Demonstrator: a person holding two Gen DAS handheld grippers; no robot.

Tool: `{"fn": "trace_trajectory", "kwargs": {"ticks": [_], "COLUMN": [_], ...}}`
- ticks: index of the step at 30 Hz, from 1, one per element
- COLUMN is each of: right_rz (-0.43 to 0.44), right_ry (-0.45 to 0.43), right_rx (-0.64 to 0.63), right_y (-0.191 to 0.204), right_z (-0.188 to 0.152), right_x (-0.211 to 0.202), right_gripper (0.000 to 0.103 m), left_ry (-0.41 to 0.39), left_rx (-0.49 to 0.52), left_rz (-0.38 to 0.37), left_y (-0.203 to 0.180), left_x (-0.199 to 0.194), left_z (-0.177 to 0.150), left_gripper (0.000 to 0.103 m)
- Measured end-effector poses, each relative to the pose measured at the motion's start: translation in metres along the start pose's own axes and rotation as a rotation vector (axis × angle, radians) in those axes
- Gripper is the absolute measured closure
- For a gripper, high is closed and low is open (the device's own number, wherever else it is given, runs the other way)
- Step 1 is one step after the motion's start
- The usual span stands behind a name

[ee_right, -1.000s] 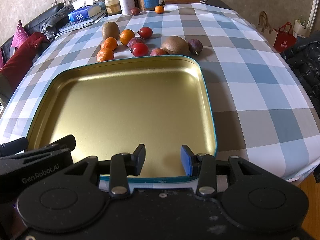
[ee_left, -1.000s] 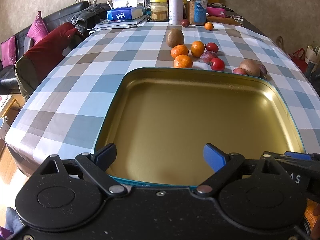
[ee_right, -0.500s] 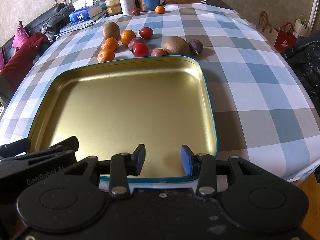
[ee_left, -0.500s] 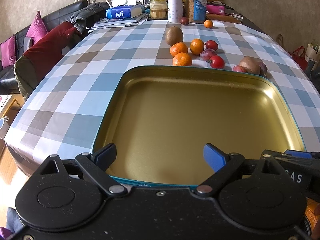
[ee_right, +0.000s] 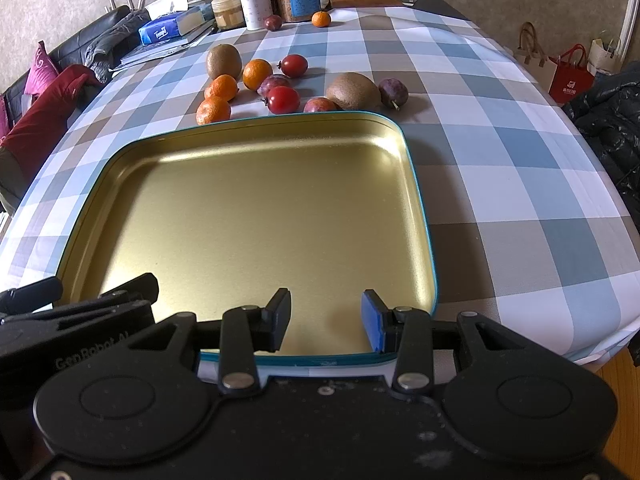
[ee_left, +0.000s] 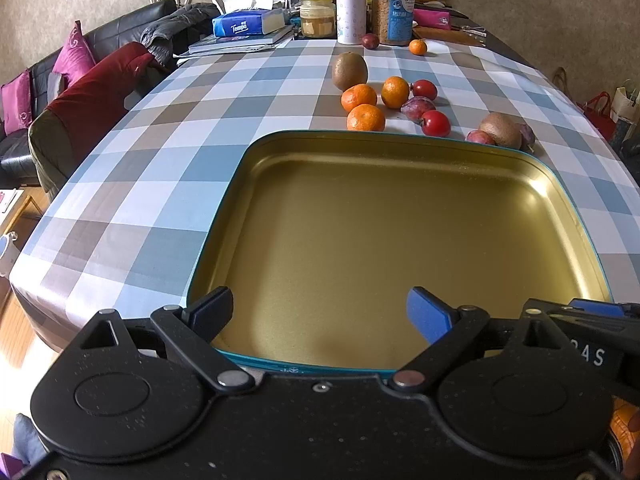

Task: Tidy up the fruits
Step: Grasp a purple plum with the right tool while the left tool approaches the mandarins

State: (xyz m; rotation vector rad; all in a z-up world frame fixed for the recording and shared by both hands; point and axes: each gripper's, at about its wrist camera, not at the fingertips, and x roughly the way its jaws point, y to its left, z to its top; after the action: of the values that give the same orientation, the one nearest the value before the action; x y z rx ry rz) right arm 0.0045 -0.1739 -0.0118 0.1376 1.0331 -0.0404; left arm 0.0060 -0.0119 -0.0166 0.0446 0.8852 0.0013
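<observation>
Left gripper (ee_left: 320, 310) angled downward, jaws spread wide, nothing between them. Right gripper (ee_right: 325, 316) angled downward alongside it, jaws partly apart, narrower gap, also holding nothing.

The right gripper (ee_right: 325, 317), jaws parted, hangs over the gold tray (ee_right: 416, 184); fruits (ee_right: 283, 99) lie beyond.
</observation>
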Motion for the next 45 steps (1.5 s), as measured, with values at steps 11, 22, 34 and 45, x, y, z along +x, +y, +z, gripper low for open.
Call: {"fn": "trace_trajectory", "kwargs": {"ticks": [11, 22, 34, 45], "right_rz": [0.004, 0.021, 0.025, 0.087], "right_ry": [0.003, 0.030, 0.026, 0.068], "right_rx": [0.002, 0.001, 0.003, 0.077], "right_y": [0.002, -0.001, -0.012, -0.032], "right_z": [0.001, 0.008, 0.054, 0.127], "right_x": [0.000, 0.003, -0.002, 0.016], "right_gripper": [0.061, 0.061, 0.061, 0.062], "left_ry": [0.001, 0.055, 0.119, 0.075], "left_rx": [0.005, 0.011, 0.019, 0.059], "left_rz": [0.001, -0.026, -0.099, -0.111], "left_y": [-0.001, 0.001, 0.019, 0.021], "left_x": [-0.001, 0.002, 0.018, 0.034], "left_z": [0.001, 0.010, 0.052, 0.113], "left_gripper": [0.009, 0.009, 0.013, 0.013]}}
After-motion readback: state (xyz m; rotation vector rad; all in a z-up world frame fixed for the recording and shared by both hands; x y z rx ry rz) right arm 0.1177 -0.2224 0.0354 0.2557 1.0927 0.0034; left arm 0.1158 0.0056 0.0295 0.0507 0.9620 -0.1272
